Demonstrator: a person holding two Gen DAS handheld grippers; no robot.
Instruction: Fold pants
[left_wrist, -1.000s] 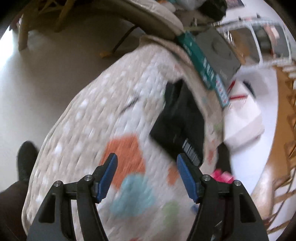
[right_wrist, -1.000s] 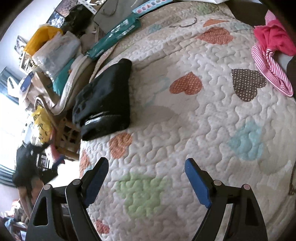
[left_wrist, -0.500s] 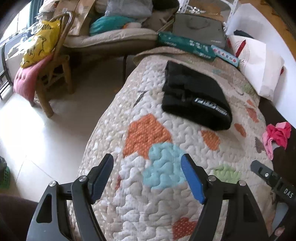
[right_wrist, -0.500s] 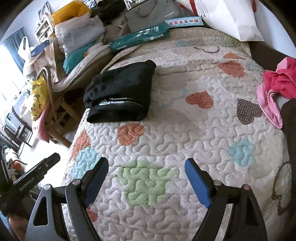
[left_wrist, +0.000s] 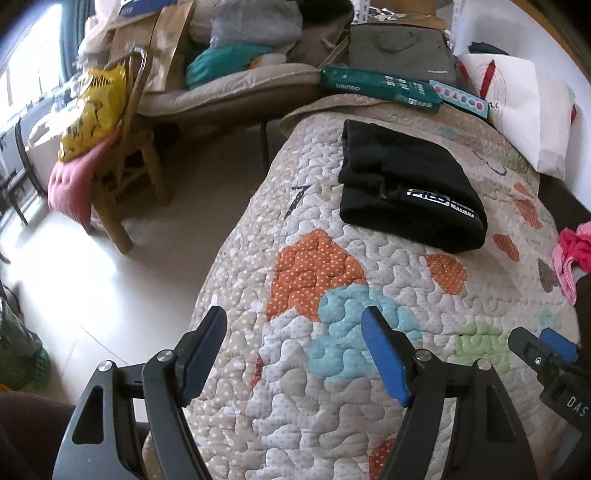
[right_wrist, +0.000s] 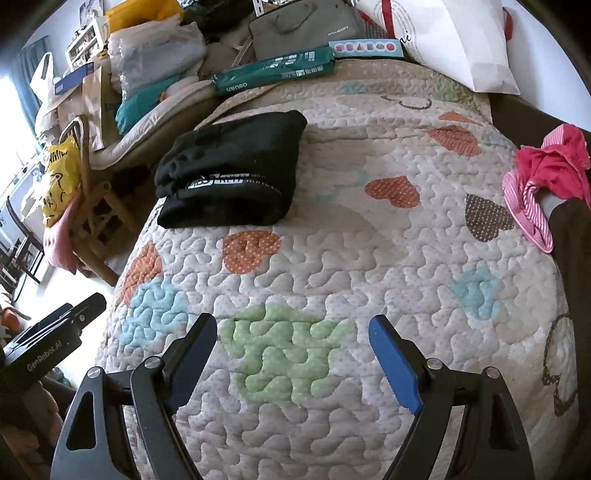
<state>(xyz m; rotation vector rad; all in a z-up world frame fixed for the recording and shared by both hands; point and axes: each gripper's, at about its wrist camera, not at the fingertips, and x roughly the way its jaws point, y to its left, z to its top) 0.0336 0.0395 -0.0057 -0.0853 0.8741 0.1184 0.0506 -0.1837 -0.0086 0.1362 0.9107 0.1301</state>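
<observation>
Left wrist: pants (left_wrist: 406, 184) beyond tongs (left_wrist: 291, 350).

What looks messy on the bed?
The pink clothes lie crumpled in a heap at the quilt's right edge. The black pants are neatly folded near the far left corner. Nothing else on the quilt looks odd.

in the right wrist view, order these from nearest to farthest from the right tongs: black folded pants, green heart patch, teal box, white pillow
1. Green heart patch, on the quilt right ahead of the right tongs.
2. Black folded pants, further up, toward the quilt's left edge.
3. Teal box, beyond the pants at the quilt's far end.
4. White pillow, far right corner; roughly as far as the box, too close to call.
</observation>
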